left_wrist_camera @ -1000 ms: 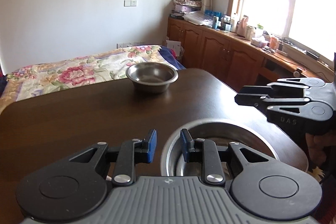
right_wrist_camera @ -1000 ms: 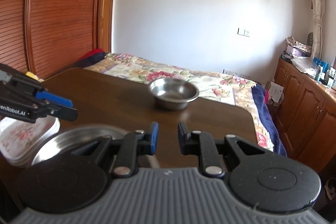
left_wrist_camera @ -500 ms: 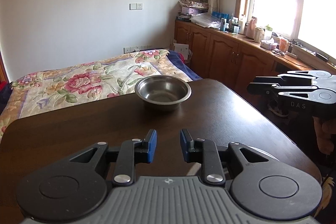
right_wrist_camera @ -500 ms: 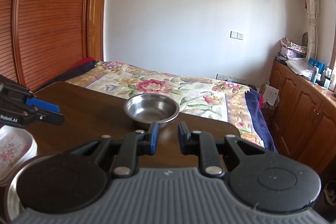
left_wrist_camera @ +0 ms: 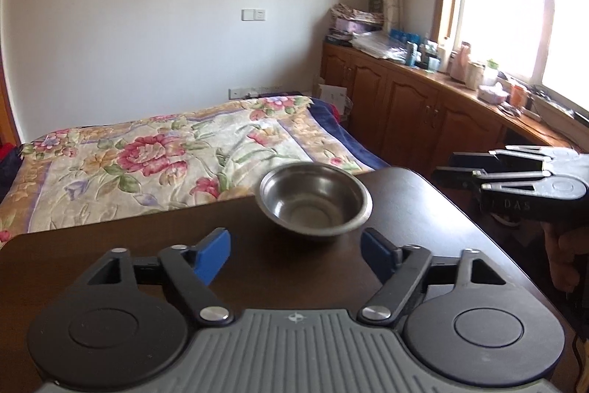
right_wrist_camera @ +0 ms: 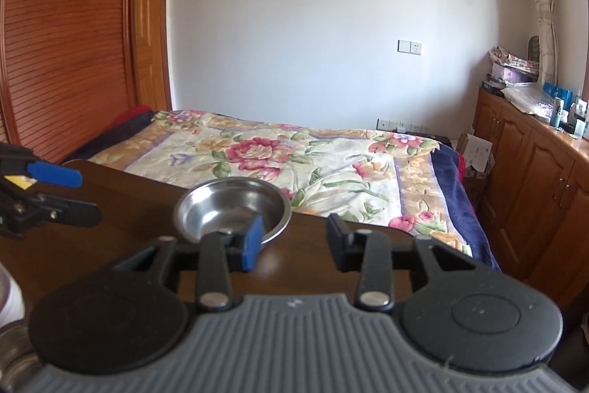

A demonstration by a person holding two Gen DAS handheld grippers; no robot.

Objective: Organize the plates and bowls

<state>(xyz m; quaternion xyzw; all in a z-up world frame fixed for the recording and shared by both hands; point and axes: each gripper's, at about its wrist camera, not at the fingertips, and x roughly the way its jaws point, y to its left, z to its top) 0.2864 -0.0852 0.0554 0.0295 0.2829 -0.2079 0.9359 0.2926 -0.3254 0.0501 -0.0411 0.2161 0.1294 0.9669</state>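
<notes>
A small steel bowl point(left_wrist_camera: 314, 199) stands empty near the far edge of the dark wooden table point(left_wrist_camera: 129, 245). My left gripper point(left_wrist_camera: 296, 255) is open just short of the bowl, nothing between its blue pads. In the right wrist view the same steel bowl point(right_wrist_camera: 232, 207) lies ahead and left of my right gripper point(right_wrist_camera: 292, 240), which is open and empty; its left blue pad point(right_wrist_camera: 252, 242) overlaps the bowl's near rim in the image. The right gripper's fingers point(left_wrist_camera: 515, 172) show side-on at the right of the left wrist view. A larger steel rim point(right_wrist_camera: 11, 352) peeks in bottom left.
Beyond the table lies a bed with a floral cover point(left_wrist_camera: 165, 153). Wooden cabinets point(left_wrist_camera: 423, 113) with clutter on top run under the window at right. A slatted wooden wardrobe point(right_wrist_camera: 66, 35) stands left. A white dish edge point(right_wrist_camera: 9, 297) shows at the left border.
Both grippers went from shut to open and moved forward toward the small bowl. The large steel bowl and the floral plates slipped out of view below and to the left.
</notes>
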